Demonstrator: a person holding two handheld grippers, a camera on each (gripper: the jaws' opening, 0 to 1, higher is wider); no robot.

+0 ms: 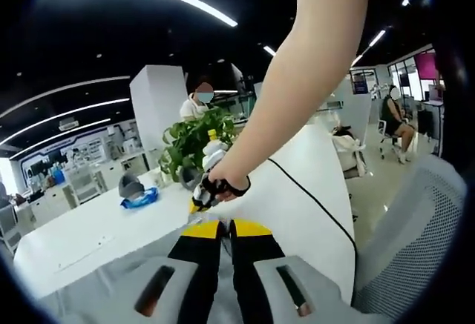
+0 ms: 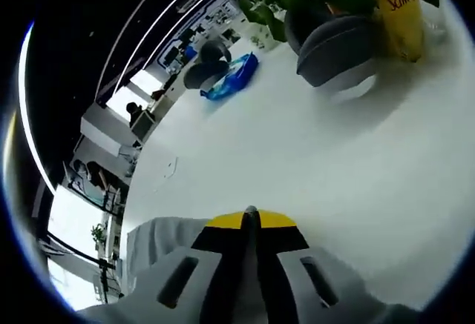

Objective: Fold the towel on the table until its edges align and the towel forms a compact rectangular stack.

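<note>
The grey towel (image 1: pixel 96 283) lies at the near edge of the white table (image 1: pixel 96 227) and wraps around my left gripper (image 1: pixel 226 224), whose black, yellow-tipped jaws are shut with a strip of its fabric between them. Just beyond those tips, a person's hand holds my right gripper (image 1: pixel 200 202). In the right gripper view the towel (image 2: pixel 156 242) spreads under and beside my right gripper (image 2: pixel 251 214), whose jaws are pressed together on a thin fold of it, low over the table (image 2: pixel 297 161).
A leafy plant (image 1: pixel 189 142) in a grey pot (image 2: pixel 338 50) and a yellow bottle (image 2: pixel 397 5) stand at the table's far side. A blue packet (image 1: pixel 141 199) lies beside a grey object (image 1: pixel 130 184). A black cable (image 1: pixel 312 198) crosses the table; a mesh chair (image 1: pixel 415 242) stands right.
</note>
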